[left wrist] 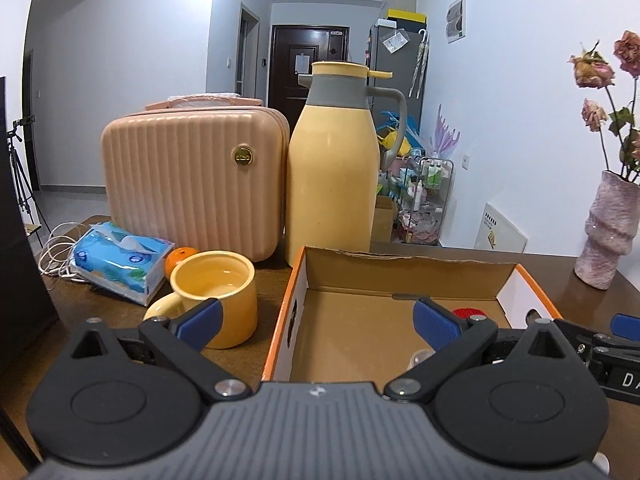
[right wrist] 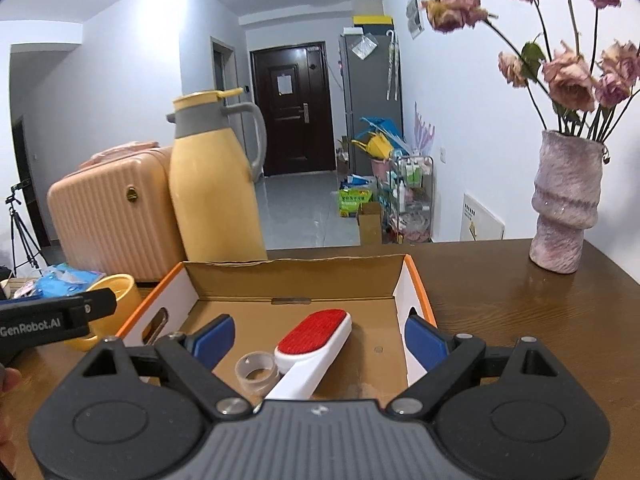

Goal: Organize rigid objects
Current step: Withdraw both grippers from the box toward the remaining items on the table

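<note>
An open cardboard box point(right wrist: 296, 276) with orange edges sits on the brown table; it also shows in the left wrist view point(left wrist: 400, 272). Inside lie a white lint brush point(right wrist: 316, 336) with a red pad and a small clear plastic ring point(right wrist: 256, 372). My right gripper point(right wrist: 320, 340) is open and empty, over the box's near side above the brush. My left gripper point(left wrist: 316, 320) is open and empty, straddling the box's left wall, with a yellow mug point(left wrist: 216, 292) just beyond its left finger. The brush's red pad point(left wrist: 468, 314) peeks past its right finger.
A tall yellow thermos jug point(left wrist: 332, 176) and a pink ribbed case point(left wrist: 192, 176) stand behind the box. A blue tissue pack point(left wrist: 120, 260), an orange point(left wrist: 180, 258) and white cables point(left wrist: 56, 252) lie at left. A pink vase point(right wrist: 564, 208) of dried roses stands at right.
</note>
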`<act>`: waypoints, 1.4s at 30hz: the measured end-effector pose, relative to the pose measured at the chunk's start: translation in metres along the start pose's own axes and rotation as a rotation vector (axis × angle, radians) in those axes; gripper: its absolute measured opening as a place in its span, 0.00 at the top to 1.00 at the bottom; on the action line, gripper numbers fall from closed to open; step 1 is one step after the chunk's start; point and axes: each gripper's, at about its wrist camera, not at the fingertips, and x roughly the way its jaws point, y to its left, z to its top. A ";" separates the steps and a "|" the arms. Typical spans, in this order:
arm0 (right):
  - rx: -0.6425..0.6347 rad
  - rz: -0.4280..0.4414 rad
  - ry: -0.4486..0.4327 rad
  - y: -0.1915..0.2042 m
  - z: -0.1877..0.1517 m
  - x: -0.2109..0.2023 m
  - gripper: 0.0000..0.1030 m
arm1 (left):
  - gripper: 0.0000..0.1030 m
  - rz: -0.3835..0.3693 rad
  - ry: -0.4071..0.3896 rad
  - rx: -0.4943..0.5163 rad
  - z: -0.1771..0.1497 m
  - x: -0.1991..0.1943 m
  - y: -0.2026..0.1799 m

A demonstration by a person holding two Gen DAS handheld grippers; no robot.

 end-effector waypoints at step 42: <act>-0.147 0.023 0.050 0.015 -0.119 -0.142 0.16 | 0.00 -0.031 0.094 0.075 -0.102 -0.126 0.039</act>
